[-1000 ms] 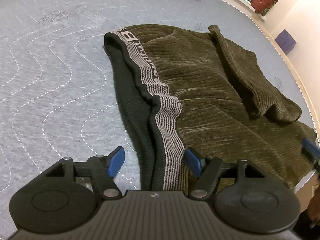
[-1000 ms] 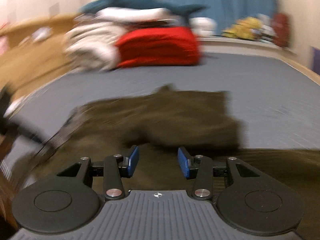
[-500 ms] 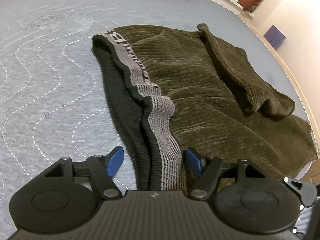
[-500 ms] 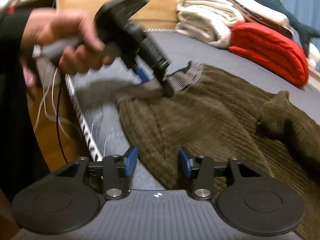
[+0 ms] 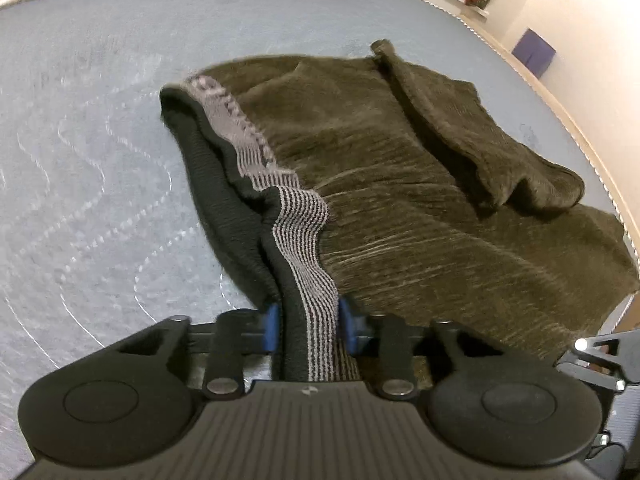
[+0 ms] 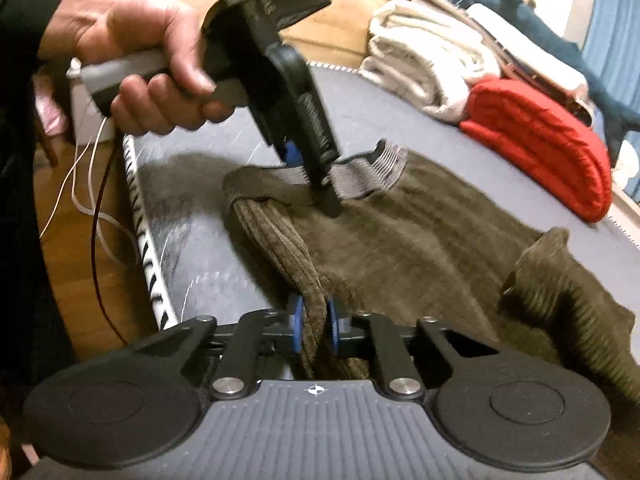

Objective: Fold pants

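Note:
Olive-brown corduroy pants [image 5: 400,200] lie spread on the grey bed, one leg folded over near the far right. My left gripper [image 5: 309,322] is closing its jaws on the grey striped waistband [image 5: 304,240], and the blue pads press it from both sides. In the right wrist view a hand holds that left gripper [image 6: 316,184] down on the waistband [image 6: 368,176] at the pants' [image 6: 420,240] near-left corner. My right gripper [image 6: 314,328] is shut on a bunched fold of the pants' side edge, close to the bed's edge.
The grey quilted bed cover [image 5: 80,160] stretches to the left and far side. A red folded item [image 6: 540,140] and stacked white towels [image 6: 420,60] sit at the far end. The bed's edge [image 6: 148,248] drops to a wooden floor with loose cables [image 6: 92,200]. A purple box [image 5: 534,52] stands by the wall.
Both grippers have gone from open to shut on the pants. The right gripper swung round to the pants' near edge beside the left gripper. The waistband has bunched up slightly.

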`<state>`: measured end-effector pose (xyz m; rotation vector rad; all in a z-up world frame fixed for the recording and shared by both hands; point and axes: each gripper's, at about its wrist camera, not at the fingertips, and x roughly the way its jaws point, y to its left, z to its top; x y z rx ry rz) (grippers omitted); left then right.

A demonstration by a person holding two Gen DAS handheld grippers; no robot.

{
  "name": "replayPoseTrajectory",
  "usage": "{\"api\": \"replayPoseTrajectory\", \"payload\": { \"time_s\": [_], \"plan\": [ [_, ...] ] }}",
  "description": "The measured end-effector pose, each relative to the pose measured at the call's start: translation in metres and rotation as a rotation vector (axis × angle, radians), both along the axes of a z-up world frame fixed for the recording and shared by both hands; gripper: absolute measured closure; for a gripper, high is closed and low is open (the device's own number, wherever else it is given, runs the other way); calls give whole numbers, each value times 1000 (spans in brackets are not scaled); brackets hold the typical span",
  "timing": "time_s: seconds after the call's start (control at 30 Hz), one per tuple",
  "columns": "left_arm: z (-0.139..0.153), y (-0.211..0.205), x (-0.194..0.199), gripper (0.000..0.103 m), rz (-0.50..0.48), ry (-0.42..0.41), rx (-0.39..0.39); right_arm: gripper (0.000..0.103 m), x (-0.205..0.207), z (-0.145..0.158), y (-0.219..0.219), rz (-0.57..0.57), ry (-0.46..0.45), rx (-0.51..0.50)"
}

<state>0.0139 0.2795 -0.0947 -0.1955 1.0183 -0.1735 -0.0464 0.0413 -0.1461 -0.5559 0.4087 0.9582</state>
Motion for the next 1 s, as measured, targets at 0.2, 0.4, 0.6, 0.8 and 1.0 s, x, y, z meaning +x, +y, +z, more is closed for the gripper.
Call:
{"api": "replayPoseTrajectory", "payload": {
  "time_s": [0.2,0.4,0.6,0.8,1.0],
  "plan": [
    [17,14,-14,77,-4,16,24,93,-39,12,20,167,-102,-24],
    [17,-3,-12,57,5,34,162,91,-36,4,18,162,-37,-57],
    [48,-21,-18,56,-41,-151,154,81,-11,27,-9,75,97,51],
    [13,-54,-7,59,-144,16,361,66,53,75,-66,-187,165,277],
    [53,-65,0,51,-46,-129,311,47,139,99,-163,-698,221,485]
  ]
}}
